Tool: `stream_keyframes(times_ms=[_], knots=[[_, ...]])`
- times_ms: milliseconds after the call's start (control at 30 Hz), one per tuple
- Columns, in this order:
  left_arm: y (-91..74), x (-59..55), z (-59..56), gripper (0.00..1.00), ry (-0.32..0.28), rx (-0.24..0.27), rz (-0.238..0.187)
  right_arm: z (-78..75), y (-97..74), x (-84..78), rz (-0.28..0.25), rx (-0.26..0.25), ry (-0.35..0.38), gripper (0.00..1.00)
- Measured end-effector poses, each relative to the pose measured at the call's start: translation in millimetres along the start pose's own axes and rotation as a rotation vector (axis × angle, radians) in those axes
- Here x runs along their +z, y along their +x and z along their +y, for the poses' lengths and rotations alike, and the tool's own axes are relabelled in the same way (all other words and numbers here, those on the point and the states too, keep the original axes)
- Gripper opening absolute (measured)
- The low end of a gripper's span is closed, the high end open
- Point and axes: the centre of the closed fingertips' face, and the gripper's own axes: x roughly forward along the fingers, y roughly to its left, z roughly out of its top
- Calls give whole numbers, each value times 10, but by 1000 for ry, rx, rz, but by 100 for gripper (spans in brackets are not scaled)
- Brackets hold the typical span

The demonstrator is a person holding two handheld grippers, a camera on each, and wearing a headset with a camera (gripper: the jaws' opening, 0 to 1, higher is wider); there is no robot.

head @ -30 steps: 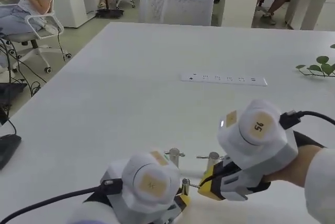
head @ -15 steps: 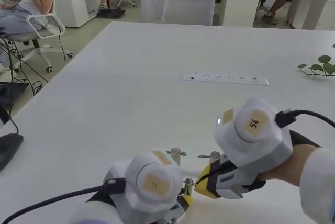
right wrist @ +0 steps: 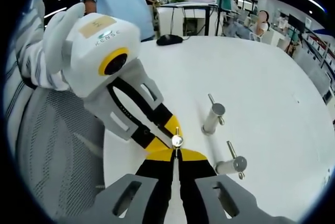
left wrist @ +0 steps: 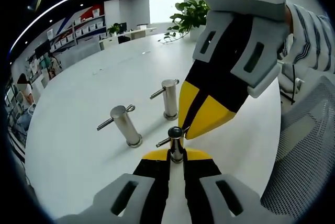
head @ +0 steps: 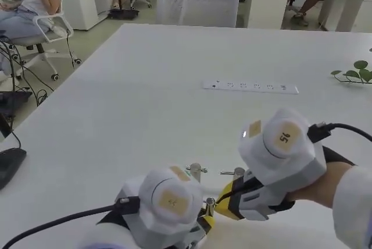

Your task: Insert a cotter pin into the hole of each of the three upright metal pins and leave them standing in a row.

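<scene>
The left gripper [left wrist: 176, 155] has its black-and-yellow jaws closed on the shank of a short upright steel pin with a rounded head [left wrist: 175, 136], which stands between their tips close to the near edge of the white worktop [head: 145, 103]. The right gripper [right wrist: 177, 153] comes in from the opposite side, tips almost against that pin's head. Its jaws are pressed to a sliver on the end of a thin silver cotter pin [left wrist: 163, 142]. The cotter pin runs through the hole, and its free end pokes out on the far side (in the right gripper view it is little more than a fine line beyond the pin's head).

Just beyond the grippers stand two more upright steel pins [left wrist: 125, 124] [left wrist: 169, 98], near each other and well back from the far edge. Each has a cotter pin crosswise through its top. In the left gripper view one of them looks tilted, though the fisheye may account for that.

Further toward the middle of the worktop lies a long white power strip [head: 250, 88]. A green leafy sprig [head: 354, 74] sits at the right edge, and a dark flat object [head: 9, 164] lies off the left edge.
</scene>
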Motion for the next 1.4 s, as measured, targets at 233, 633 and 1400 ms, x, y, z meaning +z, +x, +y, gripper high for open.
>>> stream_keyframes(times_ms=[233, 633, 1400], knots=[[-2, 1, 0, 7, -3, 0, 0, 0, -2, 8, -9, 3, -5, 9], [-6, 1, 9, 7, -2, 1, 2, -10, -50, -61, -2, -4, 6, 9], [-11, -2, 10, 7, -6, 2, 8, -1, -17, 12, -34, -1, 59, 5]])
